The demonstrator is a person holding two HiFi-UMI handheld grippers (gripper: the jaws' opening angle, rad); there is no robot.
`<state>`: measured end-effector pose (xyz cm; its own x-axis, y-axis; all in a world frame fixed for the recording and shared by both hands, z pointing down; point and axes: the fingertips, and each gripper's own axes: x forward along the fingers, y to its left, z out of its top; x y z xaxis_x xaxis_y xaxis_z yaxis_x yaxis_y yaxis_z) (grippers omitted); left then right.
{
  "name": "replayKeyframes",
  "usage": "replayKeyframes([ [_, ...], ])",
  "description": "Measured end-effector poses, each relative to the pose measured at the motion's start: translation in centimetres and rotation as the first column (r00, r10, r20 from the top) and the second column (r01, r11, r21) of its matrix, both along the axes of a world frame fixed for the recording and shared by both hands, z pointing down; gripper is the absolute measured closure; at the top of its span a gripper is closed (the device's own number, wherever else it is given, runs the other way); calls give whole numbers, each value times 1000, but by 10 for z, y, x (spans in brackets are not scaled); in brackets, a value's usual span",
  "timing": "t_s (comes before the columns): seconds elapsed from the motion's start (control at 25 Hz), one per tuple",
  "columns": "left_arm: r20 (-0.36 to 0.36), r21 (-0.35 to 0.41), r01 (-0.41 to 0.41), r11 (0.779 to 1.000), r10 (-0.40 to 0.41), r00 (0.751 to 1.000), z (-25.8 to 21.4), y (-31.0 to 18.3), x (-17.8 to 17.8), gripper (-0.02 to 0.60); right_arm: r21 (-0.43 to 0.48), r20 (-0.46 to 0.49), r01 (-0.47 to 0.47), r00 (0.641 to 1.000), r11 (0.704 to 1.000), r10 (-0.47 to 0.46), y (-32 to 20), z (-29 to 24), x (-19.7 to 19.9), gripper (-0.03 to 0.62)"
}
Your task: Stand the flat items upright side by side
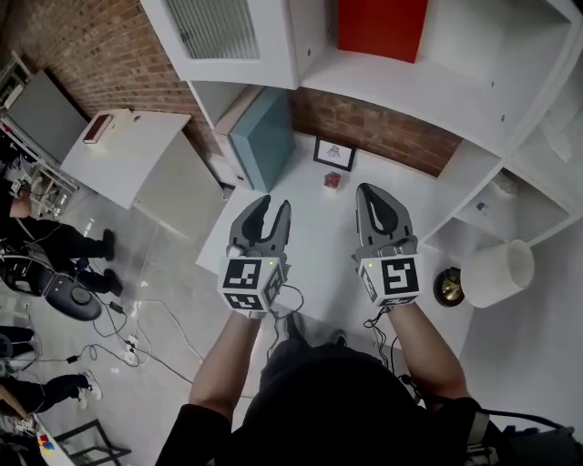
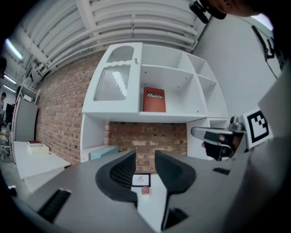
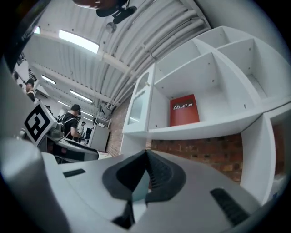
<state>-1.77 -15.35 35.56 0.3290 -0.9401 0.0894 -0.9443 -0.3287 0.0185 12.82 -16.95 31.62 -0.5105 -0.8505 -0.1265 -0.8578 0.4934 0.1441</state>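
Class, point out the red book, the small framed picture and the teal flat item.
red book [image 2: 154,101], left gripper view, middle of its front cover.
framed picture [image 1: 334,153], head view, its white centre.
teal flat item [image 1: 266,136], head view, its broad face.

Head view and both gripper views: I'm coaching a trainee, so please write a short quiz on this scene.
1. True or false: the right gripper is shut, with nothing held.
2. The book standing on the upper shelf is: A red, B green, C yellow?
3. Fill in: the framed picture stands before the ___ wall.
Key: 1 true; 2 A; 3 brick.
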Motion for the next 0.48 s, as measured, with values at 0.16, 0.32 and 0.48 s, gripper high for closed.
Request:
replayKeyframes([
  [0.16, 19, 112, 55, 992, -58, 998, -30, 22, 6, 523, 71, 6, 92, 996, 993, -93, 23, -10, -1, 594],
  [0.32, 35, 164, 61, 985, -67, 997, -47, 37, 10, 541, 83, -36, 102, 994, 991, -99, 35, -11, -4, 594],
  [0.48, 60, 180, 55, 982, -67, 996, -52, 40, 6, 541, 88, -22, 111, 994, 990, -110, 36, -17, -8, 594],
])
